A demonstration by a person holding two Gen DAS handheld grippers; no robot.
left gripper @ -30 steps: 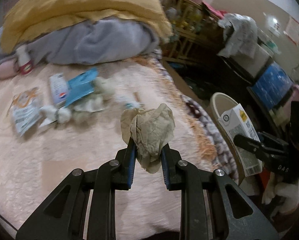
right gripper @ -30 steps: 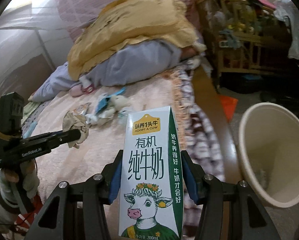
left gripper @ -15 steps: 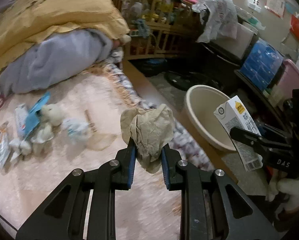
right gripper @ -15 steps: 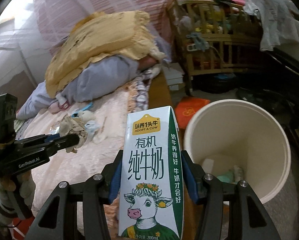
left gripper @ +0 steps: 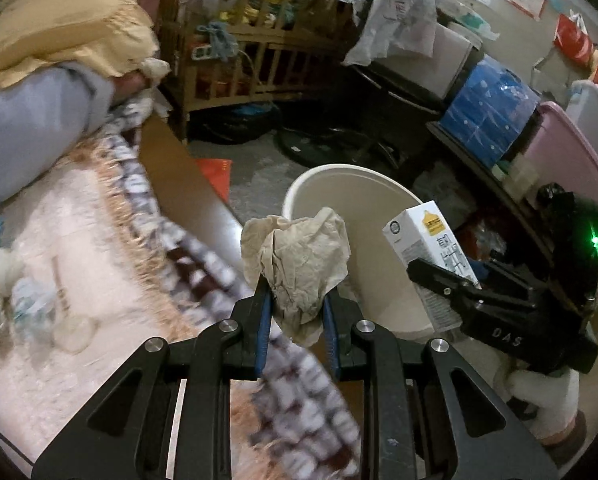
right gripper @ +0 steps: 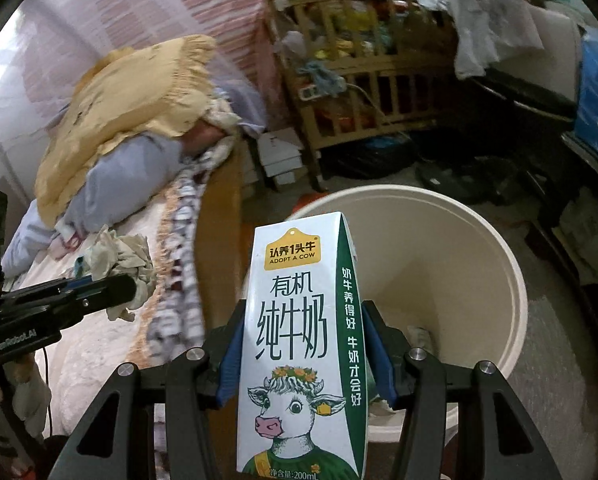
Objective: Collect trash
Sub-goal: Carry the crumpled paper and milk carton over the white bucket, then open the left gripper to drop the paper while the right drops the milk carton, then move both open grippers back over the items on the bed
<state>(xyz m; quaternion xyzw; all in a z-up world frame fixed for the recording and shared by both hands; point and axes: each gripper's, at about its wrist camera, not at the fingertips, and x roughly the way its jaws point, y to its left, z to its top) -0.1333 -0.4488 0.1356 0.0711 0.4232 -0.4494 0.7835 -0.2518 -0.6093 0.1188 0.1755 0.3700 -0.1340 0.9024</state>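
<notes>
Both loads have swung off the bed toward the cream bin (right gripper: 495,280): left gripper (left gripper: 297,312) clamps crumpled paper (left gripper: 299,264), right gripper (right gripper: 305,360) the milk carton (right gripper: 299,344), drop pending.

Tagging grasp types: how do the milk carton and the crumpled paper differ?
The milk carton is a rigid printed box, upright; the crumpled paper is a shapeless beige wad. The right gripper stands wider on the carton than the left gripper on the paper. Both are clamped near the bin.

Crumpled matt paper wad (left gripper: 299,264), glossy printed milk carton (right gripper: 303,344), smooth plastic bin (right gripper: 459,264), fluffy blanket (left gripper: 59,360).
</notes>
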